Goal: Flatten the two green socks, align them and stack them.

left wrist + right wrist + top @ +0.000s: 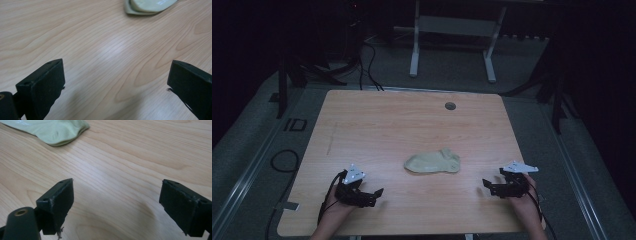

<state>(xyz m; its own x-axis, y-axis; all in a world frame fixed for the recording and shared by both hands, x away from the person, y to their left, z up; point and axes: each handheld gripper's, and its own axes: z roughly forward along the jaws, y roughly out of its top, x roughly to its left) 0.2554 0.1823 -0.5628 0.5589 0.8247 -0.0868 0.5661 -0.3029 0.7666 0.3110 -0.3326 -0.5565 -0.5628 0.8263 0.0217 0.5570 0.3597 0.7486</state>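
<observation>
A: Start at the left. What's the left gripper doing?

B: It sits low near the front edge of the table, held in the person's left hand, its tips aimed right toward the middle. Its jaws are spread wide with nothing between them; in the left gripper view only bare wood grain lies between the two black pads.

A: And the thing in the middle?

B: A pale green sock, lying flat on the table about midway between the two grippers and apart from both. It looks like a pair stacked, since the left gripper view shows two layered edges at its near end, though I can't be sure.

A: How would it handle?

B: Light, soft and limp, I'd judge. It will sag and fold once lifted, and a thin knit lying flat gives little to bite on. Best to pinch at an end, the cuff or the toe, pressing down to the wood so that the jaws catch every layer.

A: The right side?

B: The right gripper mirrors the left: low, near the front edge, in the right hand, tips pointing left at the sock. Its jaws also stand wide apart and hold nothing; the sock's edge lies ahead of them
</observation>
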